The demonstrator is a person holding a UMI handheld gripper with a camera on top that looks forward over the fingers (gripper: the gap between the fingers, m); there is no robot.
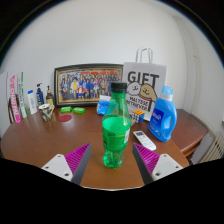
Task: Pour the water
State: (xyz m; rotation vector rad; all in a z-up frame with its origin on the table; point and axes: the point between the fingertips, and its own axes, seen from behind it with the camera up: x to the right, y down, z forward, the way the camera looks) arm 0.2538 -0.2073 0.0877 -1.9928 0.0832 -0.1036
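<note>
A green plastic bottle (pixel 116 130) with a dark green cap stands upright on the brown wooden table (pixel 40 140), just ahead of my fingers and between their lines. My gripper (pixel 112 163) is open. Its two fingers with magenta pads (pixel 78 157) sit wide apart, one at each side of the bottle's base, with a gap on both sides. Nothing is held. No cup or glass shows clearly.
A blue bottle (pixel 164 115) stands to the right, with a white remote (pixel 145 140) lying beside it. A white GIFT bag (pixel 144 88) and a framed photo (pixel 87 83) stand at the back. Small bottles and tubes (pixel 28 102) crowd the left.
</note>
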